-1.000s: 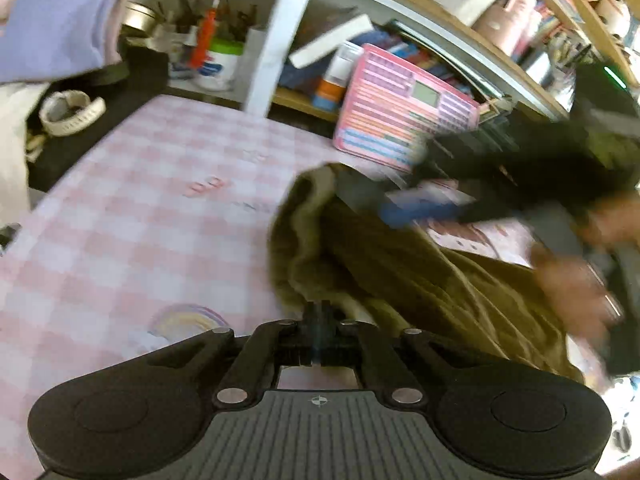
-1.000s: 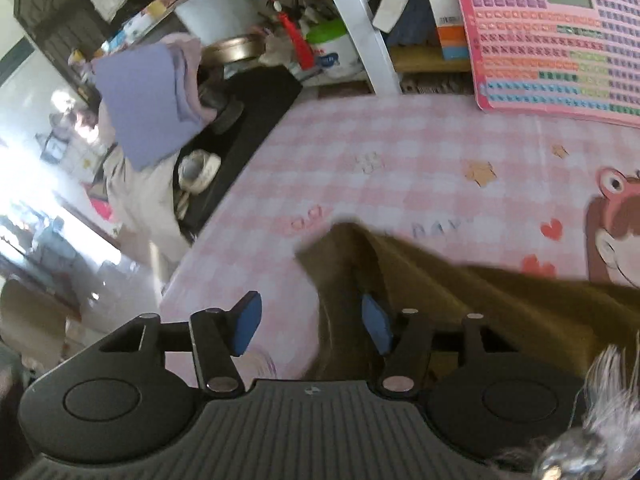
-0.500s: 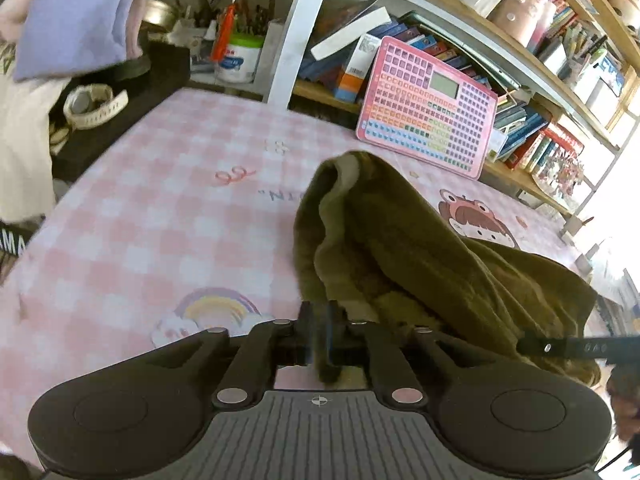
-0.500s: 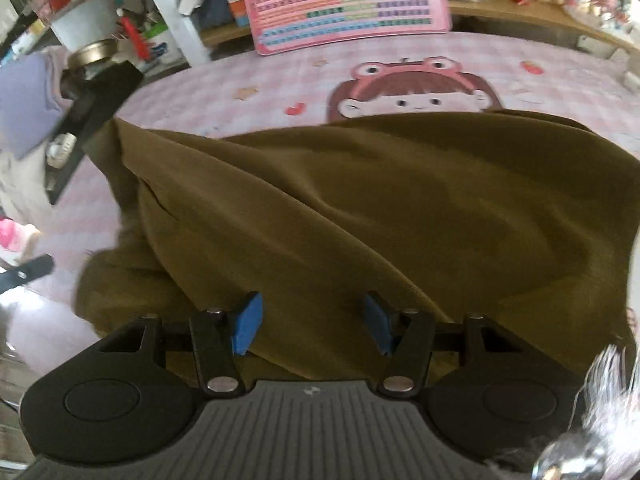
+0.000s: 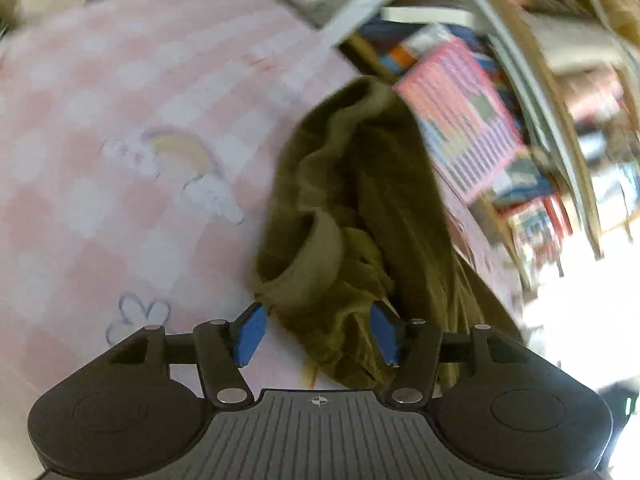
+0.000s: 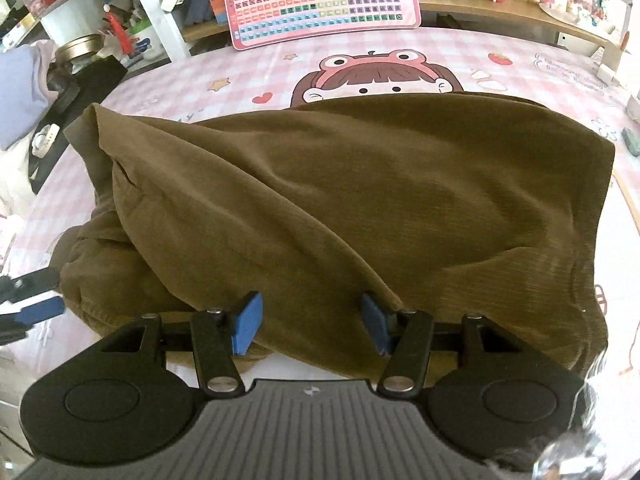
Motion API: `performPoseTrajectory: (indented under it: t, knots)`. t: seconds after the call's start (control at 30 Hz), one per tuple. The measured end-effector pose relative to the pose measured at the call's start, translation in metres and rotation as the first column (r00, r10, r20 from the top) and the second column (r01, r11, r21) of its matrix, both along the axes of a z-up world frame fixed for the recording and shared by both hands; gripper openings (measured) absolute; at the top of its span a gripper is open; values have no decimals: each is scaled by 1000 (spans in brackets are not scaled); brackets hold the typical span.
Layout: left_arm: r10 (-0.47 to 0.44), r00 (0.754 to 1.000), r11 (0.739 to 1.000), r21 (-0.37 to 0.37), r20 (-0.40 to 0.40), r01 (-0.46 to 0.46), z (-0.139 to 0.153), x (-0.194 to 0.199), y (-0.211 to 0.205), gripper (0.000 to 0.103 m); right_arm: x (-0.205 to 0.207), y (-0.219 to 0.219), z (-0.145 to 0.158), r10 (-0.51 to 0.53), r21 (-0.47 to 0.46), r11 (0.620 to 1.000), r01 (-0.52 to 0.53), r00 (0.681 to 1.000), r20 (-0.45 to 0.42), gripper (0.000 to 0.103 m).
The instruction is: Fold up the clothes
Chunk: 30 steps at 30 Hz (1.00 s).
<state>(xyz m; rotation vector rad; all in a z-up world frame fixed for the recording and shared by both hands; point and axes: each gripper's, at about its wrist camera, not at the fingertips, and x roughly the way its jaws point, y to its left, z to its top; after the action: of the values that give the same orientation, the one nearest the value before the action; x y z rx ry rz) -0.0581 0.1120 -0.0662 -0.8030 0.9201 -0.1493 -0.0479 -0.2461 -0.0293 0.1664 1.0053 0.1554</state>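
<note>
Desk [image 6: 500, 60] under a pink checked cover carries the olive-brown garment [image 6: 360, 184], which lies in a loose, twisted heap across its middle, apparently laid down so it can be squared up for a fold. Right gripper [image 6: 310, 326] hovers over the near edge, fingers apart and gripping nothing, while the left gripper [image 5: 316, 334] is opening its fingers around the bunched end without pressing on it.

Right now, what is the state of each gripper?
Left gripper: opening, olive garment between its jaws.
Right gripper: open, holding nothing.
</note>
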Motion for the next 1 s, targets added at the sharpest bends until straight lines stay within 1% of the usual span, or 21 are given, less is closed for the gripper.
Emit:
performPoseTrajectory:
  t: [0.03, 0.1, 0.13, 0.17, 0.2, 0.23, 0.3, 0.33, 0.37, 0.47, 0.57, 0.67, 0.73, 0.8, 0.83, 0.9, 1.0]
  knots:
    - [30, 999, 999, -20, -20, -31, -4, 1, 2, 55, -1, -1, 1, 4, -3, 1000, -4, 1000, 3, 53]
    - [71, 997, 996, -50, -26, -72, -7, 4, 2, 55, -4, -5, 4, 6, -5, 1000, -6, 1000, 12, 53]
    - [85, 996, 994, -64, -31, -86, -8, 6, 2, 53, -5, -8, 4, 3, -4, 1000, -3, 1000, 15, 53]
    - [96, 994, 992, -78, -45, -100, -10, 9, 2, 47, -6, -10, 5, -3, -1, 1000, 3, 1000, 17, 53]
    - [108, 992, 989, -93, -61, -113, -13, 13, 1, 35, -6, -12, 6, -9, 2, 1000, 9, 1000, 19, 53]
    - [123, 989, 986, -107, -81, -131, -16, 15, 1, 24, -7, -15, 6, -16, 4, 1000, 16, 1000, 19, 53]
    - [147, 985, 982, -109, -92, -156, -19, 17, 0, 15, -7, -19, 6, -29, 9, 1000, 29, 999, 18, 53]
    - [154, 984, 981, -103, -86, -162, -18, 16, 1, 12, -7, -20, 7, -35, 10, 999, 34, 999, 16, 53]
    - [157, 985, 982, -94, -74, -164, -14, 13, 3, 11, -7, -21, 7, -40, 11, 999, 39, 999, 15, 53]
    - [190, 982, 981, -39, 0, -190, 10, 3, 22, 10, -10, -27, 11, -35, 12, 999, 35, 999, 16, 53]
    - [264, 964, 960, 84, 44, -266, 27, -5, 59, 10, -15, -32, 13, -13, 22, 1000, 13, 1000, 0, 53]
    - [252, 967, 942, 218, 45, -255, 33, -2, 79, 10, -21, -34, 12, 34, 21, 999, -33, 999, -27, 53]
    - [211, 976, 936, 276, 59, -219, 37, 2, 76, 10, -26, -30, 10, 105, 1, 994, -105, 994, -43, 53]
    - [180, 981, 929, 315, 73, -194, 39, 5, 70, 10, -33, -23, 11, 206, -25, 978, -207, 978, -41, 53]
    - [178, 981, 926, 324, 78, -193, 39, 6, 67, 10, -36, -19, 11, 261, -40, 964, -263, 964, -43, 53]
    - [199, 977, 926, 311, 77, -213, 36, 7, 69, 10, -43, -8, 12, 384, -70, 919, -387, 922, -52, 53]
    - [230, 971, 928, 285, 69, -240, 32, 3, 76, 10, -54, 3, 9, 515, -93, 848, -521, 853, -84, 53]
